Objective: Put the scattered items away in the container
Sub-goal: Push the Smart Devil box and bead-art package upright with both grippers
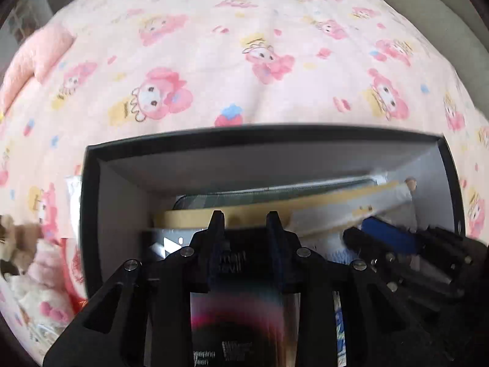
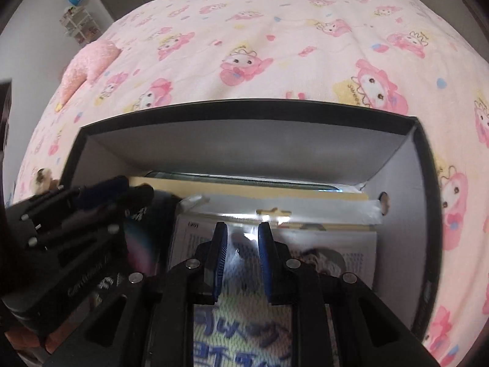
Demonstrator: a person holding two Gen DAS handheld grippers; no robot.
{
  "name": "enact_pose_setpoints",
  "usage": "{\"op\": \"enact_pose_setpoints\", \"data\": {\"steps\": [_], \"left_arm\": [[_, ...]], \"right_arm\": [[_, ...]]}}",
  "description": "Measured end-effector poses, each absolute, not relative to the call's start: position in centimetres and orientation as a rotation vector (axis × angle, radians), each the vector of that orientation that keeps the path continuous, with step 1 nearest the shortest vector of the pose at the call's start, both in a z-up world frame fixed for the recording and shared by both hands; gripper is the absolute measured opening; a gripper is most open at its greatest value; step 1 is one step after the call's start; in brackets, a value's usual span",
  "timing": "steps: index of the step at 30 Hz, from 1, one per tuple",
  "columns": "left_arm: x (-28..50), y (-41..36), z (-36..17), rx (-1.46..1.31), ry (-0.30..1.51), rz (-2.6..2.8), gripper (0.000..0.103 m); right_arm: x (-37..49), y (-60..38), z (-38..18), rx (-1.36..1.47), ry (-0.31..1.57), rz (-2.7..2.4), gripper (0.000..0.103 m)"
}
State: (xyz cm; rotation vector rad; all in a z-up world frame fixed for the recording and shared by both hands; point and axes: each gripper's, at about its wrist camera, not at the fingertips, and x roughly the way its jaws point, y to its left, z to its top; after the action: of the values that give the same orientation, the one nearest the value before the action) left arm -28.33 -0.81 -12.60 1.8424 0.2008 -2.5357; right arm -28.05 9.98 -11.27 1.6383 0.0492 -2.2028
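Left gripper (image 1: 247,214) points steeply down into the black box (image 1: 275,131), clamped on a dark packet (image 1: 241,305). Right gripper (image 2: 242,224) alongside, likewise angled down, fingers narrowly apart around a clear-wrapped packet (image 2: 244,275); grip uncertain.

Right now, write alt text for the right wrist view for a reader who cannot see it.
The right gripper points down into a black box on a pink cartoon-print bedspread, its blue-padded fingers either side of a clear-wrapped packet with blue printed characters. The left gripper reaches in beside it at the left. Flat items, one with a tan edge, lie against the box's far wall.
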Motion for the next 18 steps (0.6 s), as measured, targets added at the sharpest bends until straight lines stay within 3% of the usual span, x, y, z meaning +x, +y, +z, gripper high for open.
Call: {"op": "enact_pose_setpoints", "data": {"steps": [7,11,14,18], "left_arm": [[-27.2,-1.7,-12.7,1.887,0.213,-2.536,0.028],[-25.0,-2.6,-10.5,1.878,0.513,-2.657,0.028],[-23.2,-1.3,-10.5,1.988,0.588,-2.683,0.028],[-21.4,-0.6,-12.4,2.150,0.637,-2.586,0.028]], "right_arm": [[-29.7,8.9,-12.4,1.702,0.075,-2.151,0.018],[-29.1,10.4,-11.5,1.697,-0.021,-2.179,0.018],[-27.2,11.3,-9.6,1.624,-0.115,-2.158,0.018],[-23.5,11.8,-9.1,1.614,-0.053,-2.133,0.018]]}}
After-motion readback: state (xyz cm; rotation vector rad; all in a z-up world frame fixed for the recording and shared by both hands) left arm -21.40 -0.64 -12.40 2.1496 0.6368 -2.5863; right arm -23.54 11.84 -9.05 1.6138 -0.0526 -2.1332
